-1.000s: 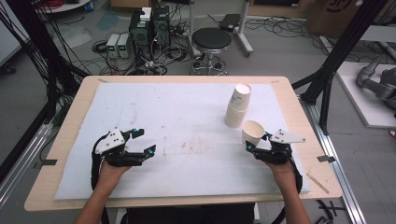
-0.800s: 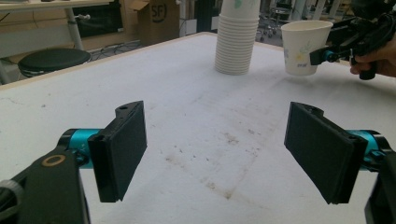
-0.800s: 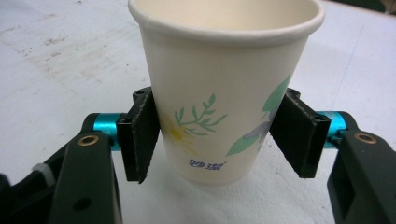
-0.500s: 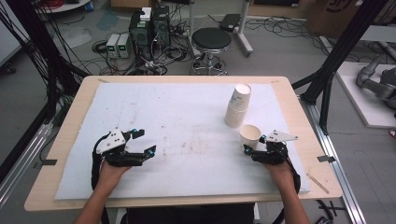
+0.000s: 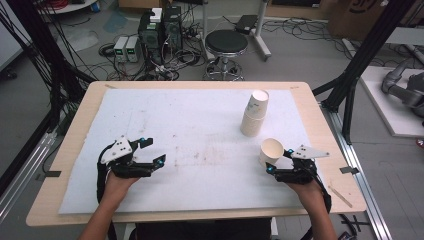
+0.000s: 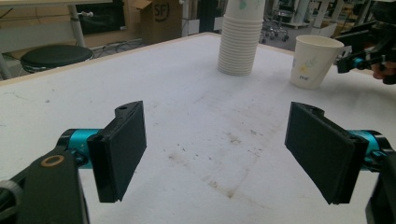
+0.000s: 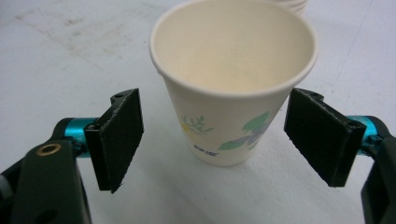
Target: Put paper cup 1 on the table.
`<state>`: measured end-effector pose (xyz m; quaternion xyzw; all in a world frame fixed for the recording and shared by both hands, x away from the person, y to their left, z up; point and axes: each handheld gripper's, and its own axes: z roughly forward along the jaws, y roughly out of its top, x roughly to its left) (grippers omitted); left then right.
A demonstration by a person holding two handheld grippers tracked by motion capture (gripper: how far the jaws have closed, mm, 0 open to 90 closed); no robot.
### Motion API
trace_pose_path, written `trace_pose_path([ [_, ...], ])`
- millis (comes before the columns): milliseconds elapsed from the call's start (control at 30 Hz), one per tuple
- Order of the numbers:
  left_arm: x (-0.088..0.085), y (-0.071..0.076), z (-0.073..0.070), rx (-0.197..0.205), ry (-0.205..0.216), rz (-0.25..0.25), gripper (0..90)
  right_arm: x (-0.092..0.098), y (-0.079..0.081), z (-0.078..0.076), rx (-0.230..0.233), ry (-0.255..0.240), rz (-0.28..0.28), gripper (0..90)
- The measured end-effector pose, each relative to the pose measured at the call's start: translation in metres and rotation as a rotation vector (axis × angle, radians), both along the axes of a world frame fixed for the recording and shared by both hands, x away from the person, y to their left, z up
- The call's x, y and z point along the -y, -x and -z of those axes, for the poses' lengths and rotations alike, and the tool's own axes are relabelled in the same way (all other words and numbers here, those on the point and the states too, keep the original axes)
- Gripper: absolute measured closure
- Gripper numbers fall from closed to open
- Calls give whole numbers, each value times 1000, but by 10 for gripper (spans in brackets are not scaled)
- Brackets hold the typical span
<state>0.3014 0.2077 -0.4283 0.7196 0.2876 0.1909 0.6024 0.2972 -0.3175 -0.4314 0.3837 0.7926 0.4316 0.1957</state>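
Right tool (image 7: 212, 140) just opened, freeing cup (image 7: 231, 93); stack (image 7: 293, 4) cropped.

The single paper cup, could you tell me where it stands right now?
In the high view the single paper cup stands upright at the table's right, just before the right gripper, near the cup stack.

White mat (image 5: 190, 125) covers wooden table (image 5: 70, 145); black stool (image 5: 226, 42), electronics boxes (image 5: 160, 30) behind.

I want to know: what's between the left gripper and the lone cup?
Just bare, stained white mat, as the left gripper view shows, from the left gripper to the cup.
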Motion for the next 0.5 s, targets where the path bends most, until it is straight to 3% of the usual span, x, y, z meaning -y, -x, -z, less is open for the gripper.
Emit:
trace_pose_path([
  [333,-8,2,-1,3,21,-23,193,20,21,-13,19,-79,-48,204],
  [467,-9,2,-2,4,25,-26,193,22,26,-25,80,-156,-49,204],
  [500,-10,1,-2,6,25,-28,193,22,26,-25,80,-156,-49,204],
])
